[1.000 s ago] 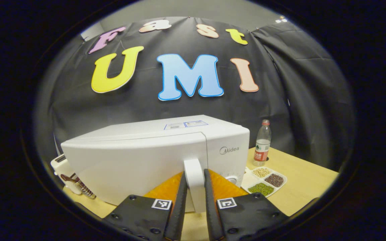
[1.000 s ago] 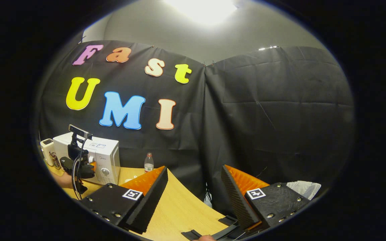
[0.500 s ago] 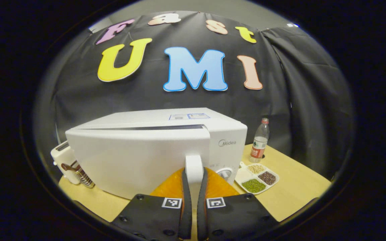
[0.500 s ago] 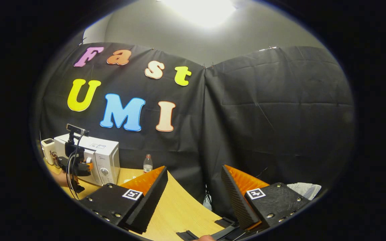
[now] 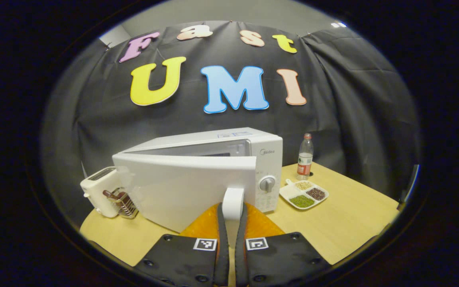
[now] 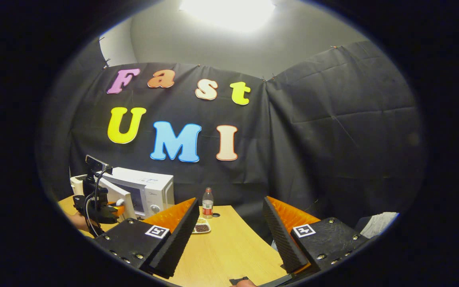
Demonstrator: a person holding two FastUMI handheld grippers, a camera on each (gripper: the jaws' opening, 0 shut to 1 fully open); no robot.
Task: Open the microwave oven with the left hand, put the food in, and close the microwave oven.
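My left hand-held gripper stays clamped on the handle; the microwave door has swung ajar, so food goes in next.

One microwave, one bottle, one toaster.

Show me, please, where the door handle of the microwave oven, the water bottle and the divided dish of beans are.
door handle (image 5: 232,202): left gripper view, on its white front face, above the fingers.
water bottle (image 5: 304,158): left gripper view, on its clear body above the label.
divided dish (image 5: 291,191): left gripper view, on its empty white compartment.
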